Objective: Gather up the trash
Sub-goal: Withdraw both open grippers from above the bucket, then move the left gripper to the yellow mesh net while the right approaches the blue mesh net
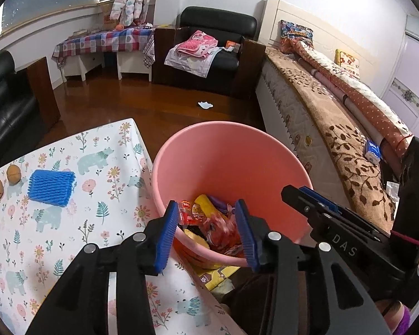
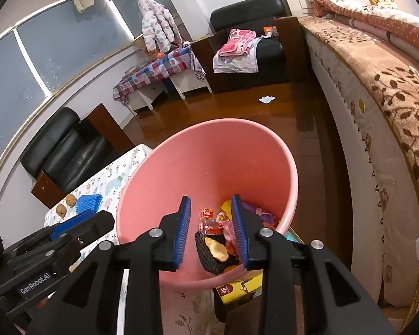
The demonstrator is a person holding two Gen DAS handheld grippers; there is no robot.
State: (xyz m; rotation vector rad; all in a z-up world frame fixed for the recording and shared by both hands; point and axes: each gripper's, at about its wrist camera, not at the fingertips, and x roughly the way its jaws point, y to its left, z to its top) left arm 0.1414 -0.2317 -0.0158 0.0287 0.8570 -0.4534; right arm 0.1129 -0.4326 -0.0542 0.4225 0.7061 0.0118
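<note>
A pink trash bucket (image 1: 231, 150) stands beside the table; it also shows in the right wrist view (image 2: 209, 156). Inside lie red and yellow wrappers (image 1: 209, 217), a black foam net and a peel (image 2: 216, 248). My left gripper (image 1: 208, 231) is open and empty above the bucket's near rim. My right gripper (image 2: 211, 231) is open and empty over the bucket's inside; its fingers also show in the left wrist view (image 1: 315, 201). A blue foam net (image 1: 51, 187) and two walnuts (image 1: 14, 174) lie on the floral tablecloth (image 1: 103, 223).
A bed (image 1: 335, 128) with a brown leaf blanket runs along the right. A white scrap (image 1: 205, 104) lies on the wooden floor. Black armchairs stand at the back (image 1: 218, 50) and left (image 1: 5, 111). A yellow box (image 2: 238, 290) lies under the bucket.
</note>
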